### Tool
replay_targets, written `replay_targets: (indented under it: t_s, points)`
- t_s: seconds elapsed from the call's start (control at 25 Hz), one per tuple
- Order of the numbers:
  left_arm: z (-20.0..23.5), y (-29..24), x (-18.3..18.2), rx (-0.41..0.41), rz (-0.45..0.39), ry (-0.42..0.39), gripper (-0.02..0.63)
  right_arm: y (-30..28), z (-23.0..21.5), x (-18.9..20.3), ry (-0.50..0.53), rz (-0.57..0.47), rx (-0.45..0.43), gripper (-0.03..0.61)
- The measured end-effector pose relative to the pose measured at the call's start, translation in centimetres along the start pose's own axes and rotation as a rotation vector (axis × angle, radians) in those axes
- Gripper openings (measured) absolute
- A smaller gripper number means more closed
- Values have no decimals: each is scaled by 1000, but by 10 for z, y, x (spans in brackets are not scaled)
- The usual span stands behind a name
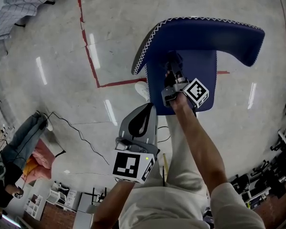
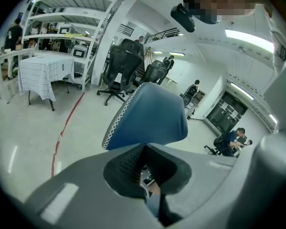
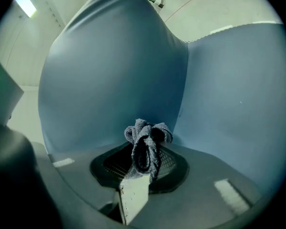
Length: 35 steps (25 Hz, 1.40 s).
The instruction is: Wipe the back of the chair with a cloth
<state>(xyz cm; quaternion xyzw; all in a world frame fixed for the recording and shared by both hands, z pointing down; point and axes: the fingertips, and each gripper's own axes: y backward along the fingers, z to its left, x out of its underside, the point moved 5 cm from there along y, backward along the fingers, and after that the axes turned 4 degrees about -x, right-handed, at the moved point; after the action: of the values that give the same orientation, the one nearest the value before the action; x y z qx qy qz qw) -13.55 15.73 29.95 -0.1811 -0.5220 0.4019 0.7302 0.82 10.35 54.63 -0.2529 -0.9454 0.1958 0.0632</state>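
Right tongs (image 1: 173, 68) clamp grey cloth (image 3: 146, 143) at blue chair back (image 1: 205, 36).
Left tongs (image 1: 144, 112) closed, empty, on the near side, off the chair.

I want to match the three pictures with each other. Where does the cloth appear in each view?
Head view: the cloth is a dark bunch in the upper middle, at the tip of the right claw.
Left gripper view: not in it.
Right gripper view: lower middle, bunched and pinched in the claw.
Shared landmark: the blue chair, in the centre of the left gripper view and filling the right gripper view.
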Motion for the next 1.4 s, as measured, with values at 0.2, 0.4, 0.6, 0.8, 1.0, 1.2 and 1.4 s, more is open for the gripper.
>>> replay_targets:
  t_s: [0.2,0.4,0.6,0.8,1.0,1.2,1.4]
  points:
    - [4,-12,14,-17,32,61,0,-6,-22,1,-18,-31,53,101]
    - [8,-26,26,-46,67,84,0,-11,-37,10,-55,-59,82,101]
    - [9,-38,30,-58,85,82,0,-25,-45,12,-78,-93,80,101]
    - [13,-42,32,-76,84,93,0,-36,-42,12,-117,-116,70,101]
    - [13,-38,31,-77,92,103,0,-36,-29,13,-157,-130,75,101]
    - [16,-33,29,-98,92,97,0,-32,-7,11,-155,-119,45,101]
    - [13,-26,25,-107,85,86,0,-24,16,4,-130,-99,21,101]
